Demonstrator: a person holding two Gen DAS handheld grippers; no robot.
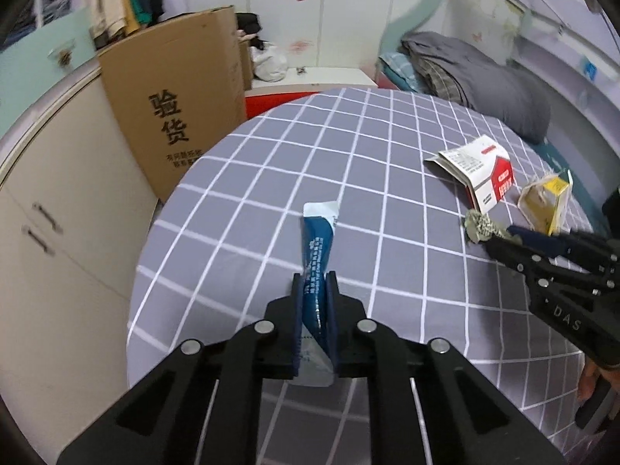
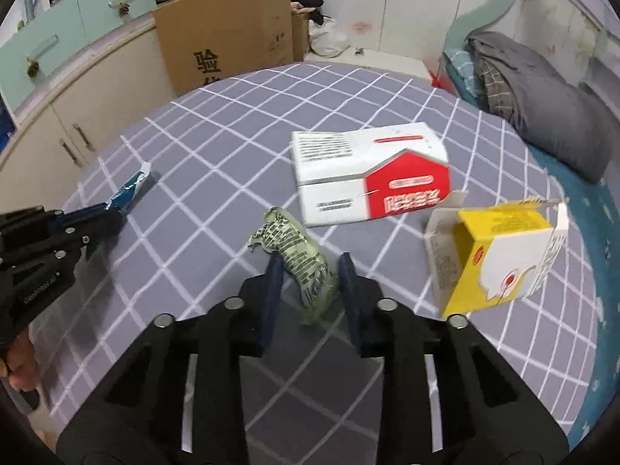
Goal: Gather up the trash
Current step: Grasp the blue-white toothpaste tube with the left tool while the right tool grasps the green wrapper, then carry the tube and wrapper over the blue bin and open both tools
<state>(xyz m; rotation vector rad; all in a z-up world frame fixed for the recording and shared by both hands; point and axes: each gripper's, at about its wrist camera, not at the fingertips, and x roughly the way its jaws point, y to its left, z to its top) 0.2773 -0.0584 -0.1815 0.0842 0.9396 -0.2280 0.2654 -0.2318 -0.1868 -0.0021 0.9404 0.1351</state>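
Observation:
My left gripper (image 1: 314,277) is shut on a blue and white sachet wrapper (image 1: 319,240), held above the grey checked bedsheet (image 1: 271,178); it also shows in the right wrist view (image 2: 130,190). My right gripper (image 2: 310,261) has its jaws around a crumpled green printed wrapper (image 2: 298,259), pads close to its sides; it also shows in the left wrist view (image 1: 480,226). A red and white carton (image 2: 368,172) and an open yellow box (image 2: 500,255) lie on the sheet to the right.
A tall cardboard box (image 1: 174,116) stands by the bed's far left edge, next to beige cabinets (image 1: 58,213). A grey folded quilt (image 2: 542,100) lies at the head of the bed. A white bag (image 2: 327,40) sits on the floor beyond.

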